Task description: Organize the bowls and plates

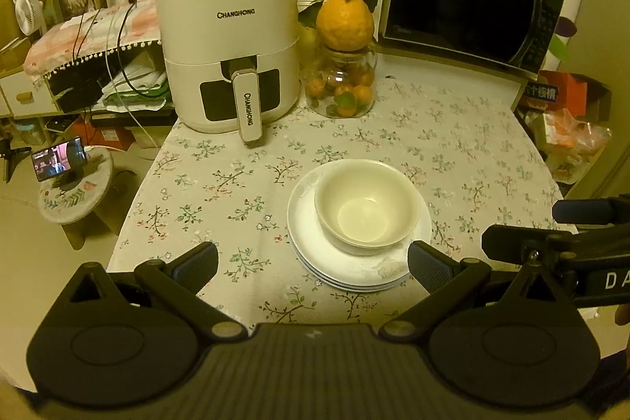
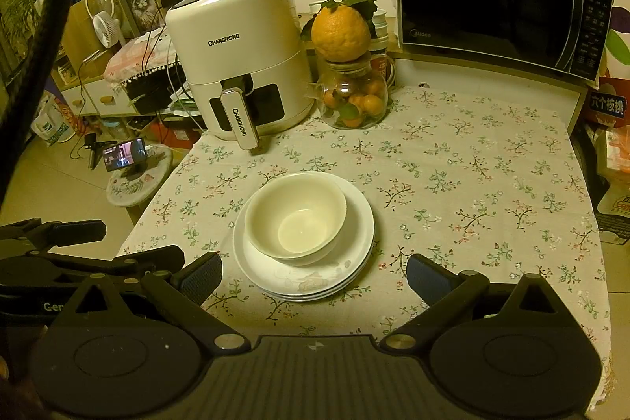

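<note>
A cream bowl (image 1: 368,207) sits upright on a stack of white plates (image 1: 346,268) on the floral tablecloth; the same bowl (image 2: 297,217) and plates (image 2: 311,282) show in the right wrist view. My left gripper (image 1: 313,266) hangs open just short of the stack's near edge, holding nothing. My right gripper (image 2: 315,276) is open too, its fingers either side of the stack's front rim and apart from it. In the left wrist view the right gripper (image 1: 563,223) comes in from the right edge, and in the right wrist view the left gripper (image 2: 106,243) reaches in at the lower left.
A white air fryer (image 1: 232,50) with a protruding handle stands at the back left, an orange on top. A glass jar of oranges (image 1: 344,81) sits beside it and a black microwave (image 1: 468,2) at the back right. Table edges (image 1: 134,191) drop off left and right; a stool with a phone (image 1: 59,158) stands left.
</note>
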{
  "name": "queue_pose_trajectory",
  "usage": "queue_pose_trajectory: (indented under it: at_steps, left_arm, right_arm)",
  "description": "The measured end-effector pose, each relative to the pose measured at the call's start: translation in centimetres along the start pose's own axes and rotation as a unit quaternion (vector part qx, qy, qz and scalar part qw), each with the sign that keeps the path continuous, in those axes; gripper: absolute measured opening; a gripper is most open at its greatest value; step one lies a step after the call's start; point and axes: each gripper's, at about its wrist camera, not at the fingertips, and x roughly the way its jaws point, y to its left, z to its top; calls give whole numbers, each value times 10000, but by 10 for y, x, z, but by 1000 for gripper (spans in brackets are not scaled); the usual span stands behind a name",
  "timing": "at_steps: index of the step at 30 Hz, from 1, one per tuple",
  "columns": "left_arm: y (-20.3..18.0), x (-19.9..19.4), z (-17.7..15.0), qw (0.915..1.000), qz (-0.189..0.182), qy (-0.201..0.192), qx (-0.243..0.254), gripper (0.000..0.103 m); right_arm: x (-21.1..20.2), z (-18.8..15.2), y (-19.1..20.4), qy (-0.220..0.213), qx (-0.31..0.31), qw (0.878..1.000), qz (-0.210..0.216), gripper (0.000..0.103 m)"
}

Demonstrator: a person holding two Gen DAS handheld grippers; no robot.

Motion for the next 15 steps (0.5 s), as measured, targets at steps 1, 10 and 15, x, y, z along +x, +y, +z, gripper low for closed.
queue_pose_trajectory:
  at_steps: [1, 10, 15]
  left_arm:
    - [0, 1, 0, 10000, -2, 16, 14, 103]
    - [-1, 2, -1, 10000, -22, 45, 40, 103]
    - [-1, 2, 0, 10000, -12, 39, 49, 103]
  right_arm:
    - [0, 0, 0, 1, -2, 10000, -1, 99]
    - [0, 0, 0, -1, -1, 10000, -1, 99]
    - [0, 0, 0, -1, 3, 10000, 2, 99]
